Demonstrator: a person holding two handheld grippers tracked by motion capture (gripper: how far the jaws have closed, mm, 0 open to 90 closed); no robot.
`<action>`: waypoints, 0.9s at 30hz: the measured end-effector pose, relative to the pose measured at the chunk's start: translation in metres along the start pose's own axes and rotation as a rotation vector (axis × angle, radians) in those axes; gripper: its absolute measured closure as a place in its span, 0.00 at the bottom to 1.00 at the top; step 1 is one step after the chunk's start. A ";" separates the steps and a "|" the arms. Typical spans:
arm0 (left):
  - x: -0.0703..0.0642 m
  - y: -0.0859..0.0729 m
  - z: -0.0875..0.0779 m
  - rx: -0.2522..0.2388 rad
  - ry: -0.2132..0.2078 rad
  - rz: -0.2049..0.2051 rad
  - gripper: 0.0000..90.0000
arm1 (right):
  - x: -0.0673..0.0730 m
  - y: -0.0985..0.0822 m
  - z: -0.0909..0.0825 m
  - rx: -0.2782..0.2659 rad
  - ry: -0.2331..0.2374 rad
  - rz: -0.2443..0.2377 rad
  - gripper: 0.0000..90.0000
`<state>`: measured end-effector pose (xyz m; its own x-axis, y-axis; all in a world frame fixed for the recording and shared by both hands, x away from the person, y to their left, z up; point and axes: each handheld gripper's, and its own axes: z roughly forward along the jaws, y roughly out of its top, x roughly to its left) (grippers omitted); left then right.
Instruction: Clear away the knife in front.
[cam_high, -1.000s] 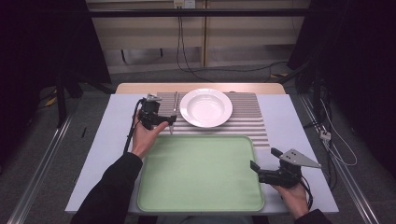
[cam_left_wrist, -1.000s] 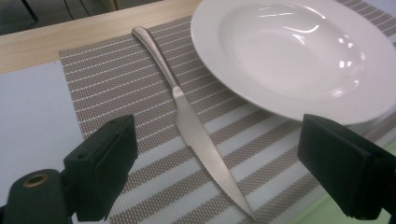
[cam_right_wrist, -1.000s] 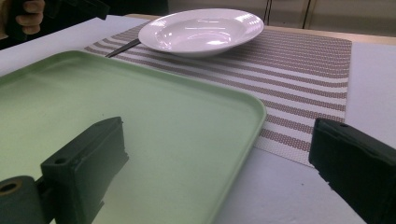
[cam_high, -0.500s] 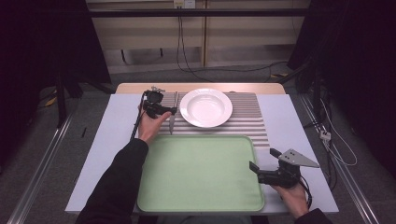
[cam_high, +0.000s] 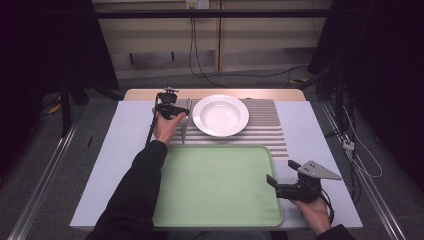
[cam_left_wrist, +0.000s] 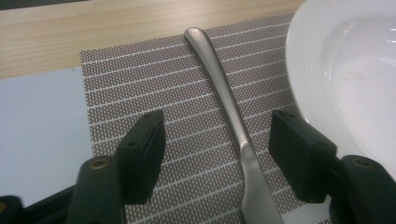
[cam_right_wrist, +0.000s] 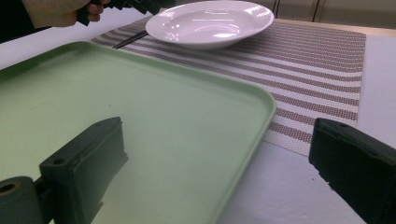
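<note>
A person sits at a table with a two-jaw gripper in each hand. Nearest, at the table's right front corner, the right gripper (cam_high: 274, 182) rests low in the person's hand, pointing left across the right edge of a green tray (cam_high: 215, 185). In the right gripper view its jaws stand wide apart with nothing between them; one jaw hangs over the tray's floor, the other over the white table (cam_high: 320, 135) just outside the rim.

The tray lies flat in front of the person. Just behind it is a striped mat (cam_high: 270, 127), brown and white. A white plate (cam_high: 220, 115) sits on the mat, left of the mat's middle.

Farthest off, the person's left arm stretches forward along the tray's left side. The left gripper (cam_high: 181, 113) is at the mat's left edge, just beside the plate. A metal utensil (cam_left_wrist: 229, 112) lies flat on the mat there, its handle pointing away toward the table's far wooden edge. In the left gripper view the jaws straddle this handle, one on each side, with gaps showing; the pads do not touch it. These jaws have just been closing and now stand at a middling width. The plate's rim is just beside the right-hand jaw.
</note>
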<state>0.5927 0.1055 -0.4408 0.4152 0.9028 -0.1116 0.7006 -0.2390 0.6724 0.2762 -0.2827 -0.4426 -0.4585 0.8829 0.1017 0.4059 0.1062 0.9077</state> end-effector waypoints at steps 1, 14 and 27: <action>0.000 0.000 0.001 0.002 -0.009 -0.003 0.48 | 0.000 0.000 0.000 0.000 0.001 0.000 0.04; -0.012 0.005 0.025 0.047 -0.001 0.035 0.74 | 0.000 0.000 0.002 0.006 0.006 0.003 0.04; -0.015 0.009 0.026 0.085 0.013 0.016 0.88 | 0.001 0.000 0.002 0.011 0.010 0.005 0.04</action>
<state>0.6074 0.0803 -0.4517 0.4197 0.9031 -0.0912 0.7409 -0.2828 0.6092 0.2772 -0.2811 -0.4435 -0.4643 0.8788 0.1106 0.4168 0.1066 0.9027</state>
